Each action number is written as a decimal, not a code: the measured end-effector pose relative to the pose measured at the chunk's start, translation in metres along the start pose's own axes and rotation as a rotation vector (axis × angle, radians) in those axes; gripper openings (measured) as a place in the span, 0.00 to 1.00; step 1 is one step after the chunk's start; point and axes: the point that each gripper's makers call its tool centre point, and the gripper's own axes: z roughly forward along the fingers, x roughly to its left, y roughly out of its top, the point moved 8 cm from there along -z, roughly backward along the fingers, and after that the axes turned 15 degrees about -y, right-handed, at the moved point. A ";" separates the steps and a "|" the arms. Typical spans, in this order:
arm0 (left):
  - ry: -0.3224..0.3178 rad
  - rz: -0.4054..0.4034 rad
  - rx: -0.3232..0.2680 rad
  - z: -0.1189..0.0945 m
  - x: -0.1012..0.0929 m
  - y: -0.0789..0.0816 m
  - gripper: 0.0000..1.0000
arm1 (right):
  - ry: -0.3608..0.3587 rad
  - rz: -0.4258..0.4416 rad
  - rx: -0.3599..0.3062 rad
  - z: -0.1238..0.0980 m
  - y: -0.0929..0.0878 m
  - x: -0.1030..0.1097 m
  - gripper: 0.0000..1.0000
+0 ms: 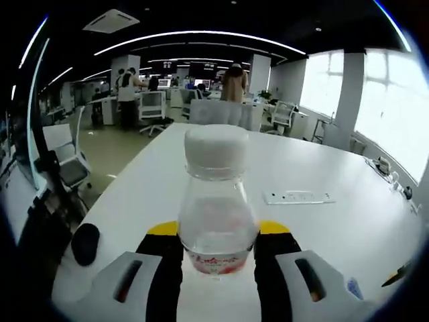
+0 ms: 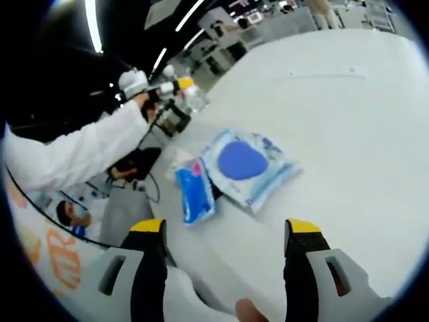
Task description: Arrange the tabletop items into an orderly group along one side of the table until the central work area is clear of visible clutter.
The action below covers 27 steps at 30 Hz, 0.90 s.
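Note:
A clear plastic bottle with a white cap and a red label stands upright between the jaws of my left gripper, which is shut on it over the white table. My right gripper stands open above the table, with nothing between its jaws. Ahead of it lie a clear packet holding a blue oval and a smaller blue packet, side by side near the table's edge. Farther off, the left gripper holds the bottle in a white-sleeved hand.
A white power strip lies flat on the table to the right of the bottle. A black round object sits at the table's left edge. Office chairs, desks and standing people fill the room beyond. A small dark item lies at far right.

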 end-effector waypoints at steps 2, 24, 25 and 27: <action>-0.002 -0.013 -0.016 0.001 0.002 -0.001 0.40 | 0.000 0.002 0.003 0.000 0.000 0.000 0.70; -0.159 0.162 0.065 0.030 0.015 -0.013 0.40 | -0.010 0.029 0.033 0.005 -0.002 -0.005 0.70; -0.156 0.167 0.073 0.032 0.016 -0.014 0.40 | -0.012 0.029 0.034 0.006 -0.002 -0.005 0.70; -0.153 0.166 0.067 0.034 0.019 -0.016 0.40 | -0.015 0.032 0.039 0.007 -0.003 -0.006 0.70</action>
